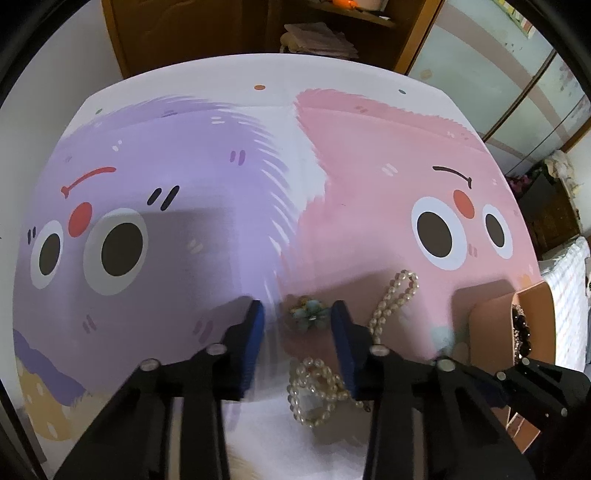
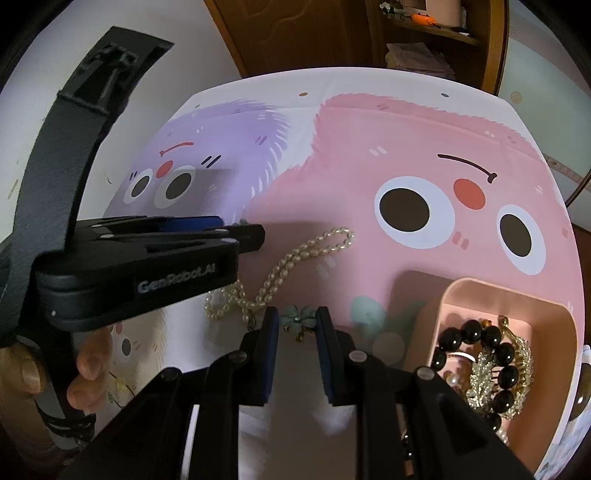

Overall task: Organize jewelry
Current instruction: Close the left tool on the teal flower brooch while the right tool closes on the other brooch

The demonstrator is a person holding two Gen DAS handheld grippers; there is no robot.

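Note:
A teal flower brooch [image 1: 309,313] lies on the cartoon-print mat, between the open fingers of my left gripper [image 1: 297,316], not touched. A pearl necklace [image 1: 392,303] trails from beside the right finger down to a coil near the mat's front. In the right wrist view the brooch [image 2: 297,318] sits just ahead of my open, empty right gripper [image 2: 297,319], with the pearl necklace [image 2: 291,264] to its left. The pink tray [image 2: 458,295] at right holds a black bead bracelet [image 2: 495,350] and a gold piece [image 2: 484,384].
The left gripper's body [image 2: 140,266] and the hand holding it fill the left of the right wrist view. The tray [image 1: 535,295] stands at the mat's right edge. A wooden cabinet [image 1: 258,29] stands behind the table.

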